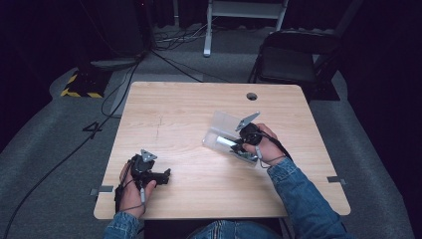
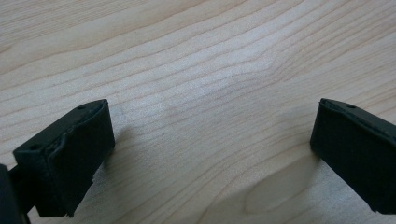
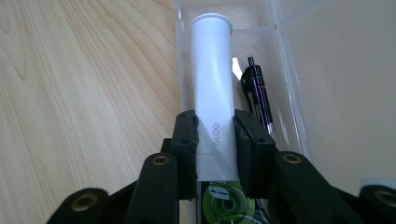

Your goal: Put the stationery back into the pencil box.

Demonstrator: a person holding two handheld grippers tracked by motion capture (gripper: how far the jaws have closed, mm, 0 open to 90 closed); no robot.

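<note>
My right gripper (image 3: 214, 135) is clenched on the white glue stick (image 3: 212, 88), the pads pressing its two sides near the lower end, just above the printed lettering. The stick points away from me along the jaws, its flared cap end out in front. I judge it light and stiff, a smooth plastic tube that could slide or twist between the pads if I swing it fast, so a hold nearer its middle would balance it better than this low grip.

The stick lies over the clear plastic box (image 3: 285, 70), inside its near-left wall; I cannot tell whether it rests on the box floor or hangs just above it. Beside the stick, further in the box, lies a black pen (image 3: 257, 93), near but apart from it, and below my jaws I see a green round label (image 3: 227, 200). The box itself looks thin and light and would likely shift if I bump a wall.

Well left of the box, my left gripper (image 2: 210, 154) rests low over the bare wooden table (image 2: 196, 60), jaws spread wide with nothing between them.
</note>
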